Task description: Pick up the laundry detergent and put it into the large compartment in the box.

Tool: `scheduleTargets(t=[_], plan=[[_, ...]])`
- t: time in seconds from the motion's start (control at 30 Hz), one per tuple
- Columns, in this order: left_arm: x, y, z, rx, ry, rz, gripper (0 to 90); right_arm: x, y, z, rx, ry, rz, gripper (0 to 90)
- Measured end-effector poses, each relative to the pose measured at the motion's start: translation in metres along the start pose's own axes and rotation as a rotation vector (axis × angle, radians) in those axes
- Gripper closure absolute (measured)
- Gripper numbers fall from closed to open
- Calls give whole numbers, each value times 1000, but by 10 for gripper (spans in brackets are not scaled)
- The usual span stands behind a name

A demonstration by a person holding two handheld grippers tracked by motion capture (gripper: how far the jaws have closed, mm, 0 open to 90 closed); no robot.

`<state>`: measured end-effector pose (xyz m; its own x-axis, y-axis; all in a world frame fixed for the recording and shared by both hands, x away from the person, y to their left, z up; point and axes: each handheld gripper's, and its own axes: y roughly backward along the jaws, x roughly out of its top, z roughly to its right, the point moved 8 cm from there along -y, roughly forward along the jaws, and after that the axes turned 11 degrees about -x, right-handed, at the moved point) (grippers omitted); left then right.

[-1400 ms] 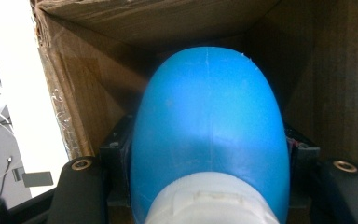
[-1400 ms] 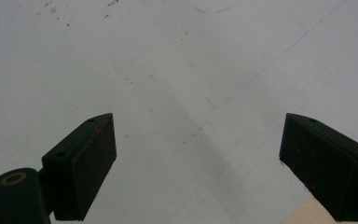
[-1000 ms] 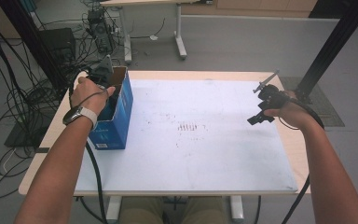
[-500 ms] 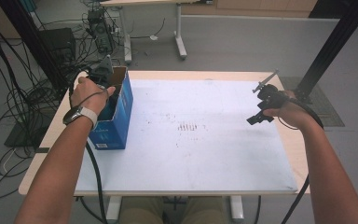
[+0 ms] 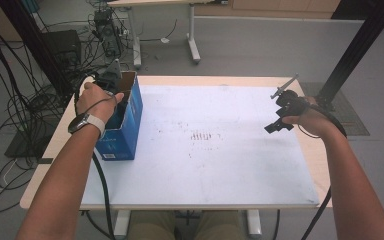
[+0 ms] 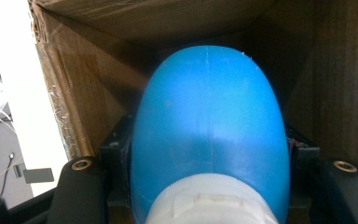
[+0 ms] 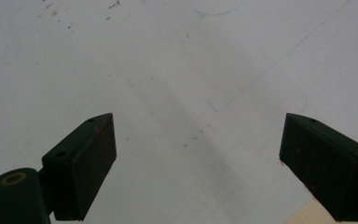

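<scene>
A blue cardboard box (image 5: 125,132) stands open-topped at the table's left edge. My left gripper (image 5: 114,95) reaches down into it, the hand above it. In the left gripper view the jaws sit against both sides of a smooth blue rounded object (image 6: 209,116) with a white end (image 6: 214,200) nearest the camera, and the left gripper (image 6: 209,154) is shut on it inside the brown box walls (image 6: 88,107). My right gripper (image 5: 280,112) hovers over the table's right side, open (image 7: 200,163), with nothing but the white sheet between its pads.
A white sheet (image 5: 220,165) with small reddish marks near its middle covers the wooden table (image 5: 55,155). Cables and black stands crowd the floor to the left (image 5: 25,100). Another table's legs (image 5: 192,40) stand beyond the far edge.
</scene>
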<state>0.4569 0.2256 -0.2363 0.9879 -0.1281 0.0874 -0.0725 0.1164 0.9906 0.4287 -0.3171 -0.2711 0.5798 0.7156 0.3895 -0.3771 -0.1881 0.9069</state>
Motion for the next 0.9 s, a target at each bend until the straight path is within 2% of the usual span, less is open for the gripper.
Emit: scheduleTargets(t=[0.9], plan=[[0,0,1,2,0,0,372,-2,3,1,-8,-1,-3,107]])
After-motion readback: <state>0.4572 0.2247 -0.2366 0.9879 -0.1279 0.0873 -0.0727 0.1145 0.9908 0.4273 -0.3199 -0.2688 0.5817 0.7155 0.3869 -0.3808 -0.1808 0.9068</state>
